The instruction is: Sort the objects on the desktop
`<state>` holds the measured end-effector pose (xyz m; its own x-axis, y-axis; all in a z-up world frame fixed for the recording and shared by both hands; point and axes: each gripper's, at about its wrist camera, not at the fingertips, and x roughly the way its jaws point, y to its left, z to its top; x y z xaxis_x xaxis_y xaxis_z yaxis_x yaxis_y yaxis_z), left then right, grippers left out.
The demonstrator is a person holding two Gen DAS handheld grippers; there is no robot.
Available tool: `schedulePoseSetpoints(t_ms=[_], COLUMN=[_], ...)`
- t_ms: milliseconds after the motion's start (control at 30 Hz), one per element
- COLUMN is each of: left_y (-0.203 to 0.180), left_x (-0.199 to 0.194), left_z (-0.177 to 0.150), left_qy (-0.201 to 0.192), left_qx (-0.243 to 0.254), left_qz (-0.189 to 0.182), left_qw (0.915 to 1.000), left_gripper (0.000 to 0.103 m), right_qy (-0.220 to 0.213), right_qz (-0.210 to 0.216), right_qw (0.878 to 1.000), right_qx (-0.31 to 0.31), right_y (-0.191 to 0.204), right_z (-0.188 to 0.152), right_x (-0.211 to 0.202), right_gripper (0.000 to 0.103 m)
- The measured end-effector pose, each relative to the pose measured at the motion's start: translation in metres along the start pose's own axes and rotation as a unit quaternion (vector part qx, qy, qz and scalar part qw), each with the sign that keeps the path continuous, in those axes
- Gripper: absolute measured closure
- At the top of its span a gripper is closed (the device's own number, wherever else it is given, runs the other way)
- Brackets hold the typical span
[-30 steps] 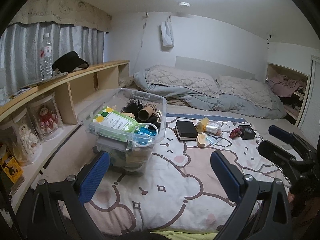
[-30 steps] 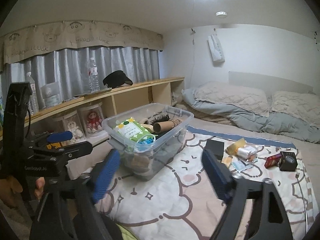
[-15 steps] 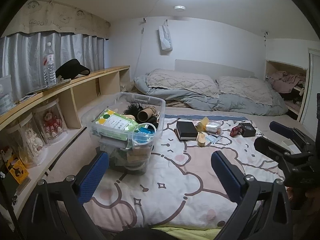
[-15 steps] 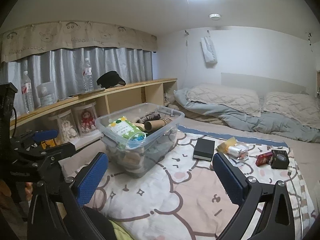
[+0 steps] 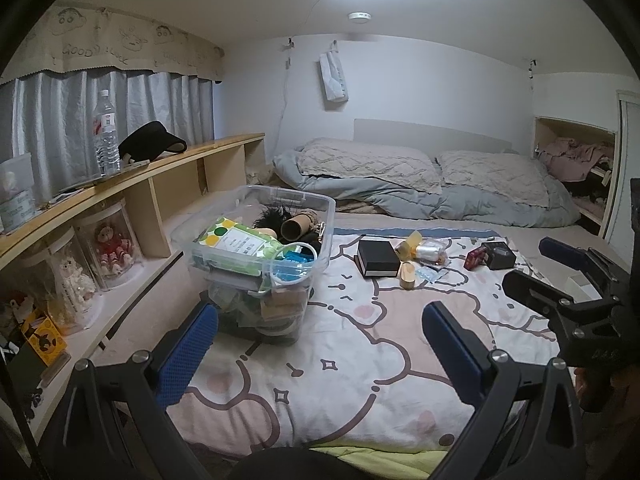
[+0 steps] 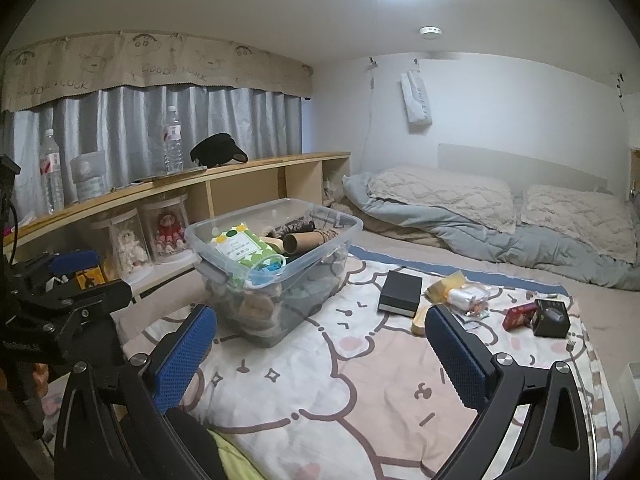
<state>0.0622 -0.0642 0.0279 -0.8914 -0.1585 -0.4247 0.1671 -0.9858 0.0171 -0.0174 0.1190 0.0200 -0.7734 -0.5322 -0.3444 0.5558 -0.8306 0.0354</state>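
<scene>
A clear plastic bin (image 5: 256, 256) (image 6: 280, 268) stands on the cartoon-print blanket (image 5: 360, 344), filled with a green wipes pack (image 5: 236, 246), a cardboard tube (image 5: 298, 226) and other items. Right of it lie a black box (image 5: 377, 257) (image 6: 401, 293), a wooden piece (image 5: 409, 275), a clear packet (image 5: 428, 249), a red pack (image 6: 519, 315) and a small black cube (image 6: 552, 317). My left gripper (image 5: 320, 352) hovers open over the blanket's near end, empty. My right gripper (image 6: 320, 356) is open wide and empty; it also shows at the right (image 5: 560, 276).
A wooden shelf (image 5: 132, 176) along the left wall carries a water bottle (image 5: 106, 132), a black visor cap (image 5: 150, 146) and doll jars (image 5: 110, 246) below. Pillows (image 5: 368, 164) and a grey duvet (image 5: 460, 200) lie at the far end of the bed.
The right gripper's jaws have spread wider. Both views have drifted slightly, so the bin and loose items sit a little lower and farther in frame.
</scene>
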Motion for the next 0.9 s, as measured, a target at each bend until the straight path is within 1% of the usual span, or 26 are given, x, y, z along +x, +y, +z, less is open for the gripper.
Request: schedulePoseSetpoints(t_ms=[167,900], left_y=[0.0013,0.0009], left_x=[-0.0014,-0.0007], left_z=[-0.0008,-0.0016], left_qy=[-0.002,-0.005], left_qx=[0.001,-0.002], left_qz=[0.007,0.009], left_qw=[1.0,0.9999], left_gripper=[0.0,0.0], right_qy=[0.001,0.006], right_qz=[0.0,0.003], right_qw=[1.0,1.0], right_qx=[0.0,-0.006], right_y=[0.0007,0.0055], right_z=[0.0006,-0.002], right_x=[-0.0003,-0.0031], right_gripper=[0.0,0.0])
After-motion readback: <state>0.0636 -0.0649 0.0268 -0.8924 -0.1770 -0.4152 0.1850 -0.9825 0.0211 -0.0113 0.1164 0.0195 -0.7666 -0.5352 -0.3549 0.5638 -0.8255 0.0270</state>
